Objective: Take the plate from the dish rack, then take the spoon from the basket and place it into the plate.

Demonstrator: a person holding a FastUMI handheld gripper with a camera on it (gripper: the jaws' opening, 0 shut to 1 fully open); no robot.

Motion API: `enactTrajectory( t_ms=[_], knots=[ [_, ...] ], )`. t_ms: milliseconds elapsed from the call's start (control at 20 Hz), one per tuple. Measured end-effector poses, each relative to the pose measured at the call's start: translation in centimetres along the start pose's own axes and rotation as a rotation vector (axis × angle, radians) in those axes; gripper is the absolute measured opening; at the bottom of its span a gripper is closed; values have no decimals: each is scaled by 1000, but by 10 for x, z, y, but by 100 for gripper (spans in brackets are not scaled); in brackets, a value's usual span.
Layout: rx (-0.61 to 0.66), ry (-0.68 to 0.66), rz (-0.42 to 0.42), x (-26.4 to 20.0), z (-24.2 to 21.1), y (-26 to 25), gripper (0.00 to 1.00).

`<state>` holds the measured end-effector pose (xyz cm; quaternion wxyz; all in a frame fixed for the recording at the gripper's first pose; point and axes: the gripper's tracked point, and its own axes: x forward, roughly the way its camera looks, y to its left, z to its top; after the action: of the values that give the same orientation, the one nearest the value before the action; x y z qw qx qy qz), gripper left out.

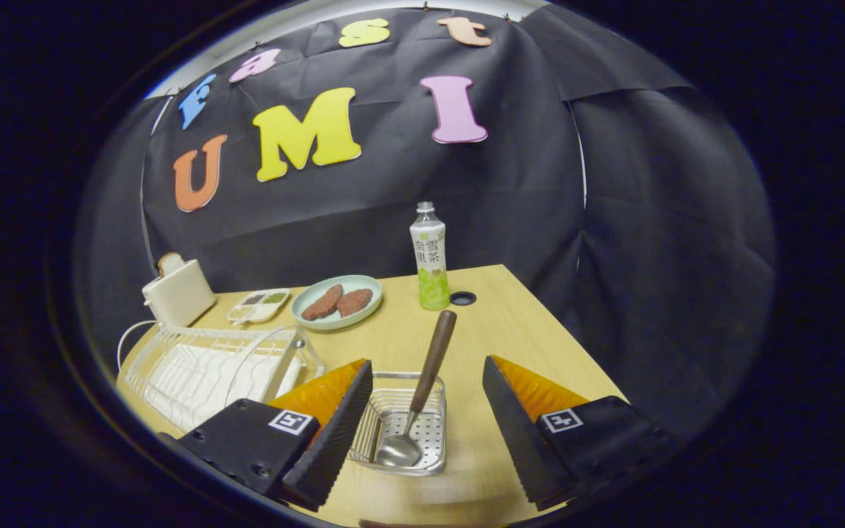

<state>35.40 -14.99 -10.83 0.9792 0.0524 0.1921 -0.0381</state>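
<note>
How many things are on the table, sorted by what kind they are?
Bottles: 1, the bottle
Plates: 1, the plate with 2 brown patties
Trays: 1, a small tray
Toasters: 1, the toaster
Racks: 1, the dish rack
Baskets: 1, the basket
Spoons: 1, the spoon, in the basket between the open gripper fingers
Total: 7

**Wooden surface, fully laid out**

Light wooden surface (510,330) under the spread, wide-apart tongs (428,411). Between the fingers sits a metal basket (430,433) with a spoon (422,396) leaning out of it. Just left of the tongs, a white dish rack (202,367). Beyond that, a cream toaster (177,292), then a small divided tray (257,306). Further ahead, a pale green plate (336,301) with two brown patties, and a green drink bottle (430,258) upright beside a dark round hole (463,298).
</note>
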Motion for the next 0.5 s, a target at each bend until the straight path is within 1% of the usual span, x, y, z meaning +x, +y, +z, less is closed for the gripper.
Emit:
enactTrajectory(
  t_ms=[100, 200, 250, 300, 350, 450, 500],
  knots=[
    [21, 27, 1, 13, 4, 1, 97],
    [11, 18, 16, 26, 11, 2, 89],
    [-8, 14, 9, 31, 12, 0, 85],
    [-23, 18, -18, 38, 11, -6, 80],
    [-31, 28, -35, 45, 9, -10, 69],
    [-7, 41, 2, 44, 5, 0, 47],
    [6, 36, 3, 43, 5, 0, 37]
  ],
)
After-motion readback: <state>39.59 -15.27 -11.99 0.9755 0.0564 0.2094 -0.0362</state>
